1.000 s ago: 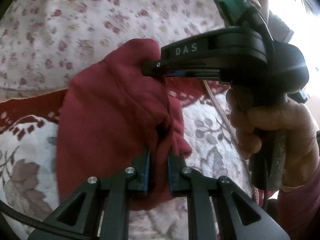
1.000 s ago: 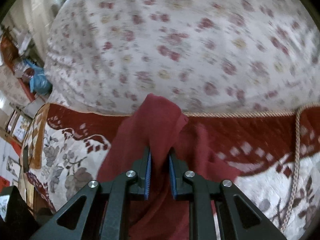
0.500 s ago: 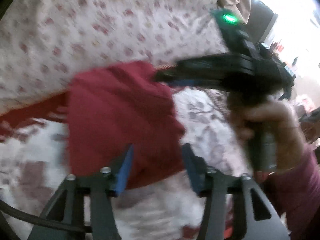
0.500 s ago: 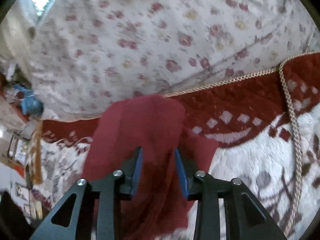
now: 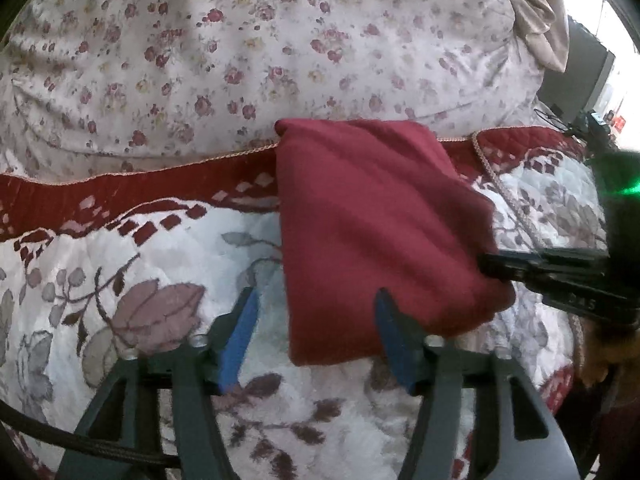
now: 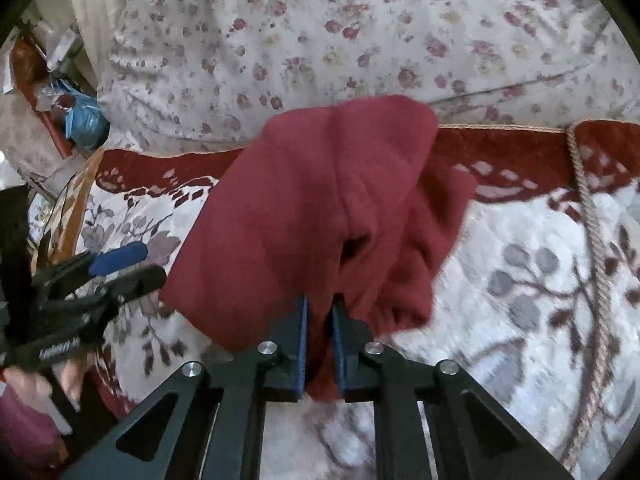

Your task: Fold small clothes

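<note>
A small dark red garment lies folded on the patterned bedspread, its far edge against a floral pillow. My left gripper is open and empty, with the garment's near left corner between its blue pads. My right gripper is shut on the near edge of the red garment. In the left wrist view the right gripper comes in from the right and pinches the garment's right edge. In the right wrist view the left gripper sits at the garment's left side.
A large floral pillow lies behind the garment. A braided cord runs down the bedspread on the right. Clutter and a blue bag lie off the bed's far left. The person's hand holds the left gripper.
My left gripper let go of the garment and opened wide. The garment dropped from a bunched hold to lie flatter on the bedspread. My right gripper stays shut on it and moved to its right edge.
</note>
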{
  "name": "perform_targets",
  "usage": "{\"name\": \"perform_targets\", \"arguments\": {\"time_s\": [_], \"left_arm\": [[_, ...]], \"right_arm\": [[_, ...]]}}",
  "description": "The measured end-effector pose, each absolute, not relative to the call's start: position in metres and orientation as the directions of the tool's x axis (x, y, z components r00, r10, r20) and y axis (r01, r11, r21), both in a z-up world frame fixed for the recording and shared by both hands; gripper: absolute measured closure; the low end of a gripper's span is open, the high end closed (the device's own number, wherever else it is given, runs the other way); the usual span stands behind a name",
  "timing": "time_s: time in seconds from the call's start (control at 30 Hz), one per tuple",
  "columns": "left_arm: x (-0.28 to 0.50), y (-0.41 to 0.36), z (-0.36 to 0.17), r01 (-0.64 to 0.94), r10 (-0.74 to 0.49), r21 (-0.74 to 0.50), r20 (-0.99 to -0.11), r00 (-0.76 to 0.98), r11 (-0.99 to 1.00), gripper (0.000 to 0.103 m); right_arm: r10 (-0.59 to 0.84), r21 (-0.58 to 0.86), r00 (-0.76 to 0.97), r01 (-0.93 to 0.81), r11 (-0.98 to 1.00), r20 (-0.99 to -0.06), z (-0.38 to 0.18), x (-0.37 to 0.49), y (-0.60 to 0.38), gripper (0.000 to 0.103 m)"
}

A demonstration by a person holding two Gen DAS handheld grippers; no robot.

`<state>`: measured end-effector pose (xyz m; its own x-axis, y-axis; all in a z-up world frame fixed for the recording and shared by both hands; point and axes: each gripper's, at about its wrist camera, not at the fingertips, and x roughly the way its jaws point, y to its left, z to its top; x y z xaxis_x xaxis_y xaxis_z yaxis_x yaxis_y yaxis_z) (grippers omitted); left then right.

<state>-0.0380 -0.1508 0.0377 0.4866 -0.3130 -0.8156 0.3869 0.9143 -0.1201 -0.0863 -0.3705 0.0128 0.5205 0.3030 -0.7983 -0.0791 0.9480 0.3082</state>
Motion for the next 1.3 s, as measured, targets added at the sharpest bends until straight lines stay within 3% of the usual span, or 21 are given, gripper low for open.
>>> {"name": "perform_targets", "arguments": {"time_s": [0.1,0.23,0.27,0.3,0.33,0.37,0.53,0.57,0.6,0.67,0.7,0.9,1.07,1.17,1.3], "left_arm": [[-0.029,-0.158,0.027,0.373,-0.291,-0.109,-0.831,0.475,0.921,0.039],[-0.024,-0.163,0.021,0.370,-0.269,-0.086,-0.836,0.478,0.925,0.039],[-0.022,-0.164,0.020,0.371,-0.268,-0.084,-0.837,0.477,0.925,0.039],[-0.021,-0.165,0.018,0.372,-0.266,-0.083,-0.839,0.474,0.924,0.039],[-0.020,-0.167,0.016,0.372,-0.264,-0.082,-0.842,0.471,0.925,0.039],[-0.020,-0.168,0.016,0.372,-0.263,-0.082,-0.842,0.470,0.925,0.039],[-0.021,-0.173,0.014,0.376,-0.259,-0.075,-0.845,0.468,0.924,0.038],[-0.021,-0.173,0.014,0.375,-0.256,-0.072,-0.846,0.468,0.924,0.038],[-0.020,-0.174,0.013,0.375,-0.254,-0.070,-0.847,0.467,0.924,0.038],[-0.020,-0.174,0.013,0.379,-0.253,-0.068,-0.849,0.465,0.923,0.037],[-0.020,-0.174,0.012,0.380,-0.255,-0.069,-0.848,0.464,0.922,0.036],[-0.019,-0.173,0.009,0.379,-0.262,-0.080,-0.849,0.459,0.922,0.030],[-0.018,-0.171,0.009,0.366,-0.250,-0.077,-0.854,0.456,0.928,0.029],[-0.019,-0.171,0.009,0.361,-0.247,-0.075,-0.854,0.458,0.930,0.029],[-0.019,-0.171,0.009,0.355,-0.243,-0.074,-0.855,0.459,0.932,0.029]], "right_arm": [[0.293,0.309,0.487,-0.050,0.950,-0.823,-0.006,-0.088,-0.378,0.092],[0.399,0.451,0.534,-0.036,0.892,-0.746,0.016,-0.094,-0.398,0.084],[0.410,0.480,0.557,-0.023,0.877,-0.722,0.023,-0.094,-0.405,0.064],[0.399,0.489,0.585,-0.006,0.873,-0.706,0.030,-0.092,-0.412,0.037],[0.376,0.494,0.618,0.024,0.869,-0.691,0.035,-0.088,-0.419,0.027],[0.357,0.505,0.639,0.057,0.861,-0.681,0.037,-0.079,-0.425,0.024],[0.338,0.526,0.594,0.173,0.833,-0.730,0.009,-0.015,-0.431,0.024],[0.349,0.534,0.577,0.185,0.825,-0.739,-0.001,-0.002,-0.429,0.029],[0.369,0.551,0.568,0.184,0.814,-0.736,-0.008,0.004,-0.428,0.052],[0.350,0.524,0.566,0.177,0.833,-0.747,-0.011,0.009,-0.422,0.078],[0.314,0.489,0.586,0.164,0.857,-0.747,-0.005,0.007,-0.420,0.084],[0.156,0.322,0.592,0.186,0.928,-0.790,-0.009,-0.007,-0.421,0.089],[0.180,0.366,0.592,0.210,0.907,-0.786,-0.003,-0.011,-0.430,0.088],[0.142,0.333,0.621,0.202,0.921,-0.770,0.025,-0.029,-0.425,0.085],[0.200,0.318,0.648,0.068,0.946,-0.735,0.048,-0.047,-0.390,0.073]]}}
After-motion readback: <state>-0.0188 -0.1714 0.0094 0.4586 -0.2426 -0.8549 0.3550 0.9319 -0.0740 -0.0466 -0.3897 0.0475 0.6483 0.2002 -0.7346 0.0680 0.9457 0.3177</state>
